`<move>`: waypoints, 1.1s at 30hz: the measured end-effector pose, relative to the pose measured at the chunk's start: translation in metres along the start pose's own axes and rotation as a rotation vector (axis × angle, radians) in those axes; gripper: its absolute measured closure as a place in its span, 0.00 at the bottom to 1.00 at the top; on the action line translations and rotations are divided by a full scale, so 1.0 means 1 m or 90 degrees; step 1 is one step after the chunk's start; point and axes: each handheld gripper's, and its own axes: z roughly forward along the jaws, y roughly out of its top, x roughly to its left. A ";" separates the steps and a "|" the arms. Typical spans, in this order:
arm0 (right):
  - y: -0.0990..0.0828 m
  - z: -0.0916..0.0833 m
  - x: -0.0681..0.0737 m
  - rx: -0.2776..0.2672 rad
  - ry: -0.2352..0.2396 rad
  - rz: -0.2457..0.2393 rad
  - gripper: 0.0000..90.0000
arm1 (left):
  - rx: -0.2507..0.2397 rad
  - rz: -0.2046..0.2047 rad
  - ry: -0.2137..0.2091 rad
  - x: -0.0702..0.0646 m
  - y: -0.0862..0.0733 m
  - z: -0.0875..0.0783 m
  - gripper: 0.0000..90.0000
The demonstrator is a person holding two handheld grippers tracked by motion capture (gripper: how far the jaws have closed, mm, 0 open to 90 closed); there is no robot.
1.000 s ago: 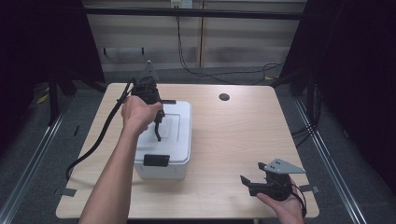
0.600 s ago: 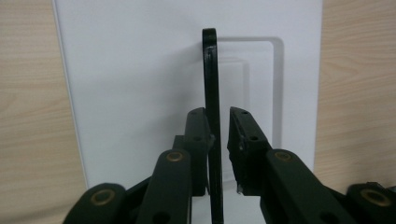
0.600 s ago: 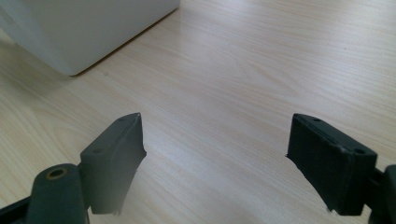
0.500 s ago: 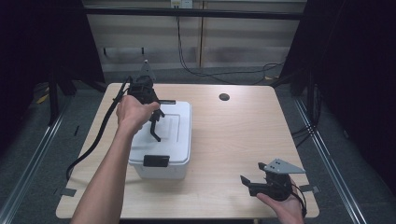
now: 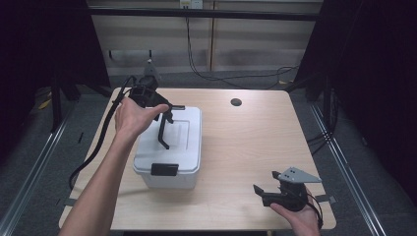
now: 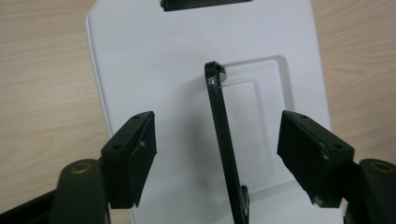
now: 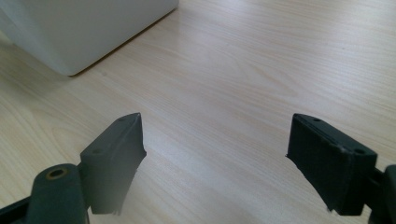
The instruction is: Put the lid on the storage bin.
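Above the white box, its black handle stands upright.

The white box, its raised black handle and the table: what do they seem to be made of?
White box: probably plastic; smooth, matte, moulded lid with rounded corners.
Black handle: likely plastic, slightly glossy; highlights on its edge.
Table: wood or wood-look laminate; pale grain lines, satin finish.

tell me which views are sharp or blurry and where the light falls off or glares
High view: the table is evenly lit while the surroundings fall to near black. Left gripper view: the white box lid is bright and nearly washed out, the raised black handle casts a soft shadow, and the near jaws are slightly soft. Right gripper view: wood grain is crisp, the left jaw's edge blurred.
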 end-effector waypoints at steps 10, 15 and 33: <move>0.000 0.000 0.001 0.002 -0.003 -0.002 0.20 | -0.071 0.086 -0.064 0.024 -0.021 -0.009 0.21; 0.000 0.000 0.000 0.000 -0.004 0.001 0.20 | -0.115 0.114 -0.103 0.043 -0.036 -0.013 0.20; 0.000 0.000 -0.001 -0.001 -0.008 0.008 0.20 | -0.204 0.196 -0.096 0.095 -0.097 -0.018 0.25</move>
